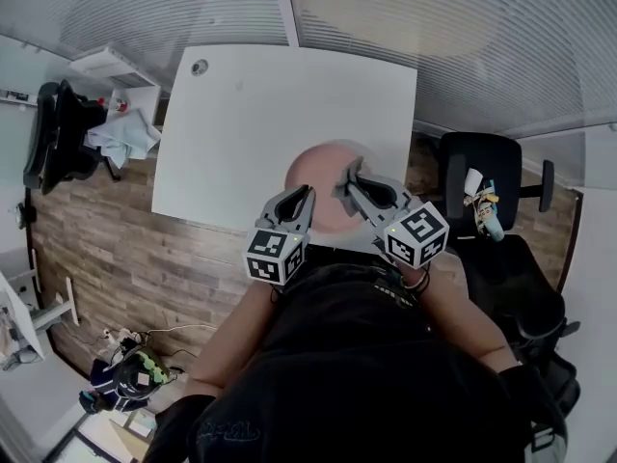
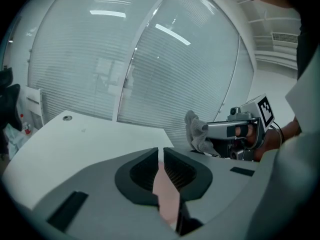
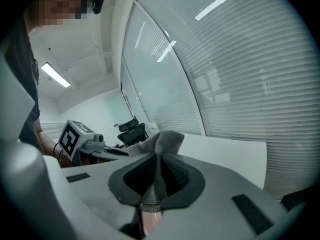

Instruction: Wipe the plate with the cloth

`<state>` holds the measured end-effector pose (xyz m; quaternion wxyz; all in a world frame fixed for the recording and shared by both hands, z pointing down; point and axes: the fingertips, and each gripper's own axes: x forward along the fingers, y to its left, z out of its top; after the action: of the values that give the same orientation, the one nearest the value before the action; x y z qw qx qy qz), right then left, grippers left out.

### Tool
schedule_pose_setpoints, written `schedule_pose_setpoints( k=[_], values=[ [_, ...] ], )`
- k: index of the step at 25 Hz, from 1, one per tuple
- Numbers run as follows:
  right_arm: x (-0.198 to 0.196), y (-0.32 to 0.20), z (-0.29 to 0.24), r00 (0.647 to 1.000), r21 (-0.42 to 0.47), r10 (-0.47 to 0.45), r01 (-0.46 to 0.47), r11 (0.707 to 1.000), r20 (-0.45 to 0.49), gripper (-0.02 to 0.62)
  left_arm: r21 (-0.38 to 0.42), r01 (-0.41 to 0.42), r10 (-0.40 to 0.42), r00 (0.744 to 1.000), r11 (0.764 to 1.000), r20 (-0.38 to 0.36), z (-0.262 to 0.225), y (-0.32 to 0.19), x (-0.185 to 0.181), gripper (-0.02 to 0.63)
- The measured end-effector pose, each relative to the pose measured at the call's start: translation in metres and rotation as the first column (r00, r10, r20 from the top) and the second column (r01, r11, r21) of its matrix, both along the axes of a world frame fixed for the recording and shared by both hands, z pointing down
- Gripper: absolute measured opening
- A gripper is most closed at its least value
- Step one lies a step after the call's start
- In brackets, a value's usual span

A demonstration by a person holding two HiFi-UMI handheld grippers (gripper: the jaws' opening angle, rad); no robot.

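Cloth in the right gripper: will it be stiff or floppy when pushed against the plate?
Probably floppy: the cloth bunches in folds above the right gripper that pinches it. Its coarse weave likely drags rather than slips, and it seems light.

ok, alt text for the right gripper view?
The right gripper holds a grey cloth shut in its fingers, the cloth bunching above them. Behind are a white table and window blinds; the left gripper shows at the picture's left.

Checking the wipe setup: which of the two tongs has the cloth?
The right tongs: a grey cloth is pinched between them and bunches up above the tips. The left tongs are closed on the edge of the pink plate instead.
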<state>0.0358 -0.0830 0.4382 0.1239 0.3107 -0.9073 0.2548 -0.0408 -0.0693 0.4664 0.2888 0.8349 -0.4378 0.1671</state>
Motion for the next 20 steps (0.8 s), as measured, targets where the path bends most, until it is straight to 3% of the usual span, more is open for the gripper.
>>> schedule_pose_setpoints(
  k=[10, 20],
  values=[
    [-0.019, -0.026, 0.051, 0.999, -0.088, 0.011, -0.016, 0.996, -0.050, 0.043, -0.116, 0.010, -0.009, 1.000, 0.993, 0.013, 0.047, -0.019, -0.030, 0.109],
    [-0.023, -0.034, 0.102, 0.992, -0.166, 0.008, -0.029, 0.986, -0.126, 0.043, -0.251, 0.022, -0.008, 0.998, 0.968, 0.058, 0.108, -0.025, -0.054, 0.170]
  ],
)
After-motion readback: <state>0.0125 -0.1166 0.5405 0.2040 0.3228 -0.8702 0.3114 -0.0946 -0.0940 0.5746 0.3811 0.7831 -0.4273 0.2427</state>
